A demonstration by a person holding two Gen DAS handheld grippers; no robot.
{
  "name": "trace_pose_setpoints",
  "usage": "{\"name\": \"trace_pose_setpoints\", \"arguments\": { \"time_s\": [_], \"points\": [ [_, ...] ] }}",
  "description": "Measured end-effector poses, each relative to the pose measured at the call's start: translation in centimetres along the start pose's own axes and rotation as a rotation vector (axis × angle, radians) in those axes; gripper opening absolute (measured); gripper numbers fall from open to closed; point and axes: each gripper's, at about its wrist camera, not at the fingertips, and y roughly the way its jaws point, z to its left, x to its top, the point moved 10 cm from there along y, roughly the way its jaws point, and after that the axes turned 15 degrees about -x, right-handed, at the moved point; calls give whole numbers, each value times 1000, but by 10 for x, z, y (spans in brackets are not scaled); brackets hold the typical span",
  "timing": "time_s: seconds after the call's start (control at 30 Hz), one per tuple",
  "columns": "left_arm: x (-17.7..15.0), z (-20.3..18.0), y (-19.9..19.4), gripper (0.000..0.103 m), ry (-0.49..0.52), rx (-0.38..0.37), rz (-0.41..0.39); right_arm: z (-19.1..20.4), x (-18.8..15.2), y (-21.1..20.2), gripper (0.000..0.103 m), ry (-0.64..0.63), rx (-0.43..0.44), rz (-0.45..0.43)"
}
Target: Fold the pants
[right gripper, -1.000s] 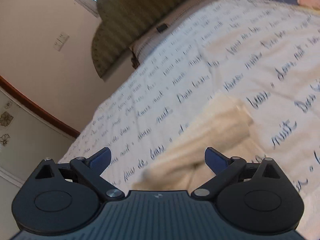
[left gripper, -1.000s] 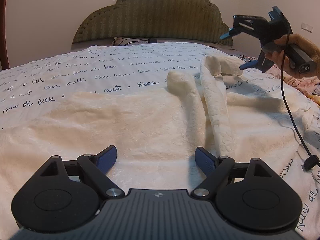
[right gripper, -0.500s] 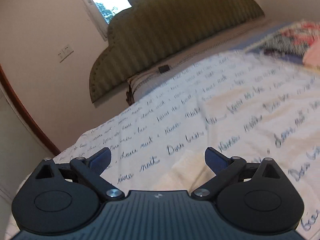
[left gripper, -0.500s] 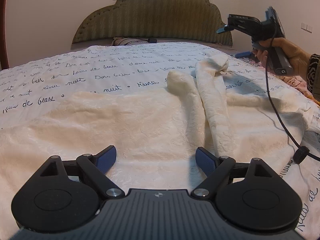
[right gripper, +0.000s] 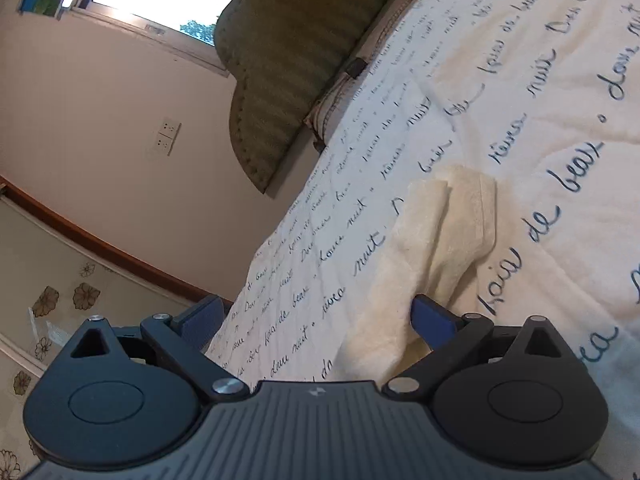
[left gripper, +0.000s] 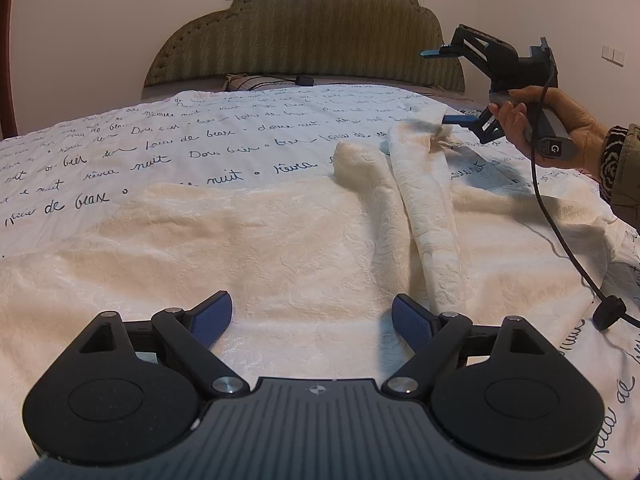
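Note:
Cream fleece pants [left gripper: 280, 248] lie spread on the bed, waist near me, with two legs running away; the right leg [left gripper: 424, 184] is bunched into a narrow ridge. My left gripper [left gripper: 312, 316] hovers open just over the waist part, nothing between its fingers. A hand holds my right gripper [left gripper: 440, 86] at the far right, rolled on its side and wide open. Its lower finger [left gripper: 456, 120] is at the crumpled cuff [left gripper: 434, 136]. In the right wrist view the cuff [right gripper: 448, 232] lies ahead of the open right gripper [right gripper: 316, 312], close to the right finger.
The bed carries a white coverlet [left gripper: 160, 148] printed with dark script. A padded olive headboard [left gripper: 304, 28] and a pillow [left gripper: 248, 80] close the far end. A black cable [left gripper: 560, 240] hangs from the right gripper across the bed's right side.
The right gripper has come down from above the bed and rolled, so its lower finger is now at the cuff. The left gripper has not moved.

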Motion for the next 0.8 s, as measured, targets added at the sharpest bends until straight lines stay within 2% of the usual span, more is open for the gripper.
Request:
{"name": "trace_pose_setpoints", "arguments": {
  "time_s": [0.1,0.17,0.2,0.27,0.33,0.37,0.5,0.53,0.57,0.6,0.7,0.8],
  "points": [
    [0,0,0,89,0,0,0,6,15,-1,101,-29,-21,-93],
    [0,0,0,89,0,0,0,4,20,5,101,-39,-60,-105],
    [0,0,0,89,0,0,0,4,22,10,98,-48,-68,-102],
    [0,0,0,90,0,-1,0,5,24,18,85,-74,-98,-103],
    [0,0,0,90,-1,-2,0,1,25,28,59,-93,-138,-97],
    [0,0,0,90,-1,-3,0,-2,24,35,54,-96,-167,-87],
    [0,0,1,91,-3,-8,0,-11,24,52,49,-83,-220,-68],
    [0,0,1,91,-4,-10,0,-13,23,54,26,-91,-243,-74],
    [0,0,1,91,-5,-11,0,-14,23,54,12,-103,-266,-83],
    [0,0,1,91,-6,-13,0,-14,22,51,6,-113,-275,-91],
    [0,0,1,91,-6,-13,-1,-1,24,29,6,-160,-254,-154],
    [1,-1,0,91,-9,-18,-8,17,30,-10,6,-225,-240,-243]
  ]
}}
